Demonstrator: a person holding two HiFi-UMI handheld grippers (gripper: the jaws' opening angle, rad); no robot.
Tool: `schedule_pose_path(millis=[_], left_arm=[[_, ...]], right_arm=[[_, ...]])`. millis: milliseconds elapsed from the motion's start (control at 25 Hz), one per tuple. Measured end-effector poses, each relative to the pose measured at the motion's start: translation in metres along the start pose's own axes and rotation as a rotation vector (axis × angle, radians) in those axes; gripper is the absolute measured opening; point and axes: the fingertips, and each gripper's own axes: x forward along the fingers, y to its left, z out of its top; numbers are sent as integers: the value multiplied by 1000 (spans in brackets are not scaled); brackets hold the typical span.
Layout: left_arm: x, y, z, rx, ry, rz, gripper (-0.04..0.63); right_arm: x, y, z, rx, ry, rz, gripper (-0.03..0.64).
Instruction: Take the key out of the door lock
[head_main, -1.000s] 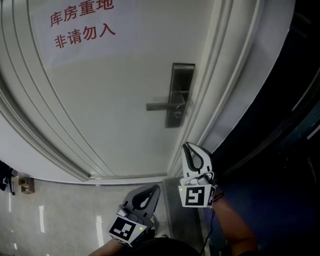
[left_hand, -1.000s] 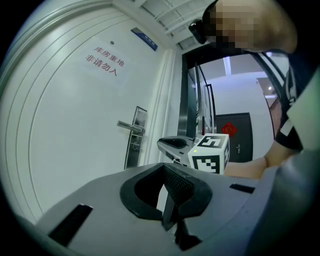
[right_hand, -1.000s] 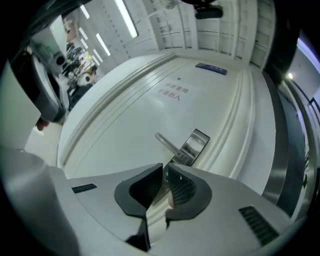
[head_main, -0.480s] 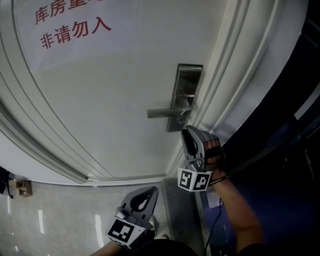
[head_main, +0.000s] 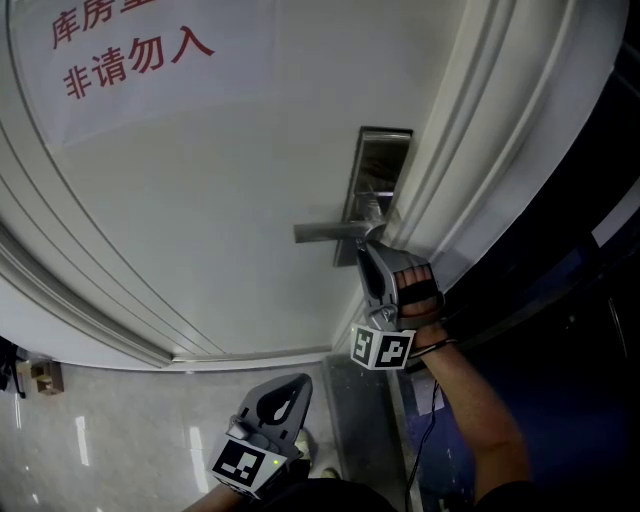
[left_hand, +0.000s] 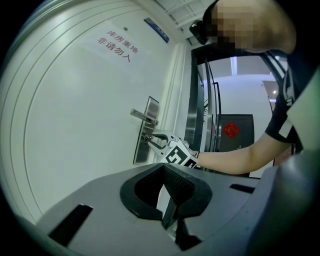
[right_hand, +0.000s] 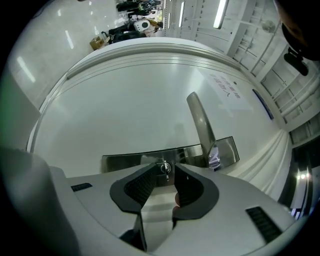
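A small metal key (right_hand: 164, 169) sticks out of the cylinder in the steel lock plate (right_hand: 127, 161), below the lever handle (right_hand: 200, 125) on the white door (head_main: 220, 200). My right gripper (right_hand: 165, 168) is open, and its two pads stand either side of the key without closing on it. The head view shows that gripper (head_main: 372, 262) up against the plate's lower end (head_main: 378, 175). From the left gripper view it (left_hand: 152, 141) is seen at the plate (left_hand: 145, 131). My left gripper (head_main: 280, 398) hangs low and shut, holding nothing.
The door frame (head_main: 470, 130) runs just right of the lock, with a dark opening (head_main: 580, 300) beyond it. A paper notice with red characters (head_main: 130, 45) is stuck on the door. Pale floor tiles (head_main: 120, 440) lie below.
My right gripper has risen from below the lock up to the plate, so its jaws now straddle the key. The left gripper has stayed low.
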Motion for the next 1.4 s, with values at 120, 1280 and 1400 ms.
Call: schedule_pose_path(millis=[120,1280,1400], left_arm=[[2,3,0,-5,0,4,5],[4,5,-6,-29,6,15,5],[4,2,-6,-27,4,11,5]], right_arm=[[8,1,-2,-33,16,-14,94],[9,-2,-5,-135,43,-75,26],[8,-1,-4,-135,43,-71,26]])
